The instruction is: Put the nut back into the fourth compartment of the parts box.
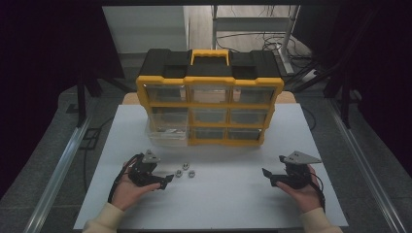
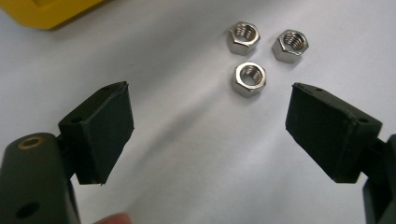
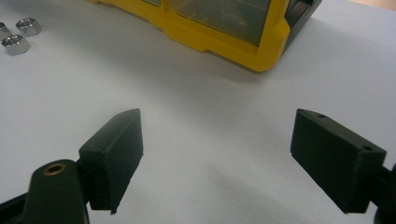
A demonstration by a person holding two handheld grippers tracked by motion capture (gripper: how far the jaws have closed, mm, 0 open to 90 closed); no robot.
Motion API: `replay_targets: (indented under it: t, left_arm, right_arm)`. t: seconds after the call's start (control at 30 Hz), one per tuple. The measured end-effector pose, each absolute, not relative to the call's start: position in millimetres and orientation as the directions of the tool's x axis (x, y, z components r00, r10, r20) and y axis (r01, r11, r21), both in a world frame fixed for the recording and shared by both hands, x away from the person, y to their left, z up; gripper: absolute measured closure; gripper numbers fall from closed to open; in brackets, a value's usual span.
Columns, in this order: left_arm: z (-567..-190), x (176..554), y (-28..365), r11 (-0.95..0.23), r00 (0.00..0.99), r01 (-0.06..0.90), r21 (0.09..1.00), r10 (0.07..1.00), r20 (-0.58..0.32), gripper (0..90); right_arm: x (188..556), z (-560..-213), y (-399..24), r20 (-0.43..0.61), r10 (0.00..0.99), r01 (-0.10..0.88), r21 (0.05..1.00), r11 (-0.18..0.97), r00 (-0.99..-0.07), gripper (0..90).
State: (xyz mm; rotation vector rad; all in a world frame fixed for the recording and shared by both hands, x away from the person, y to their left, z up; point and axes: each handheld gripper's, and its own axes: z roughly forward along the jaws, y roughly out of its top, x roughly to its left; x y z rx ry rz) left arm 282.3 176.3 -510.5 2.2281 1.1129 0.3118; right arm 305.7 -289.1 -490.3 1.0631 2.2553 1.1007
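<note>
Three steel hex nuts loose on white worktop, clustered in front of yellow organiser near its pulled-out drawer; left gripper just short of nuts, fingers wide apart, empty; right gripper well apart from nuts, fingers likewise spread, empty.

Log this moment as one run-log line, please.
left gripper: open, fingers short of three hex nuts | right gripper: open, holding nothing | organizer: bottom-left drawer pulled out

Three shiny steel hex nuts lie clustered flat on the white table.
</note>
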Motion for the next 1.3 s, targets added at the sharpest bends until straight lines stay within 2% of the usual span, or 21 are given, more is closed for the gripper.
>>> replay_targets:
  t: [0.77, 1.1, 1.3]
  left_arm:
    - [-519.4, 294.7, 135.8, -0.579, 0.704, 0.589, 0.564, 0.710, -0.008, 24.8]
    - [-521.2, 300.5, 127.6, -0.611, 0.726, 0.589, 0.529, 0.688, -0.014, 38.1]
    - [-521.9, 303.3, 130.4, -0.615, 0.729, 0.595, 0.517, 0.684, -0.026, 49.1]
  right_arm:
    - [306.0, -491.2, -288.3, -0.037, 0.780, 0.455, 0.794, 0.403, -0.625, 17.5]
    - [305.9, -491.1, -288.6, -0.040, 0.780, 0.453, 0.795, 0.403, -0.624, 17.5]
    - [306.0, -491.2, -288.6, -0.039, 0.780, 0.455, 0.794, 0.403, -0.624, 17.5]
